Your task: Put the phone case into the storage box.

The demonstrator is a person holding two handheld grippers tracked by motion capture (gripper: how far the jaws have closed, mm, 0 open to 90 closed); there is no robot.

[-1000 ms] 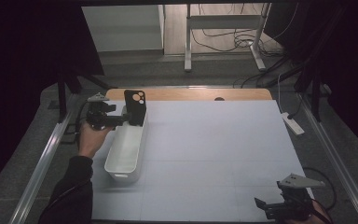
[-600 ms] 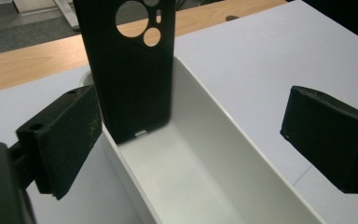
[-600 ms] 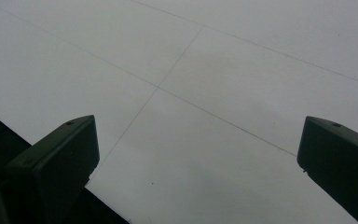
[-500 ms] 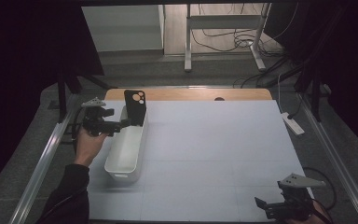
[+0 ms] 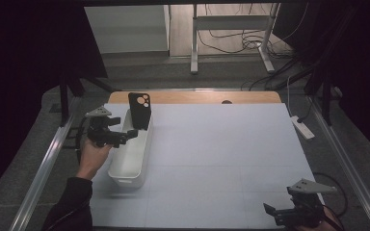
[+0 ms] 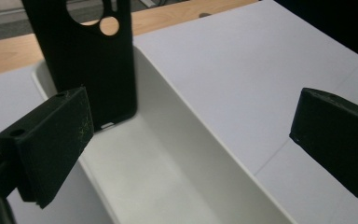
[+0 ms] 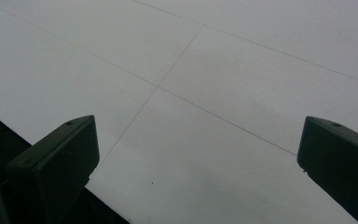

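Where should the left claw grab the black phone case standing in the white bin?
Probably the phone case by its long side edges, above the bin rim, coming in from the near side. It stands upright against the bin's far end, so the upper half is exposed. The left claw is open and already faces it.

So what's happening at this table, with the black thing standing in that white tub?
A person sits at a table covered in white paper, holding a two-jaw gripper in each hand. The left gripper hovers open beside a long white plastic bin, its jaws apart and holding nothing. A black phone case with round camera cut-outs stands upright, leaning at the bin's far end. The right gripper waits open at the table's near right corner, over bare paper.
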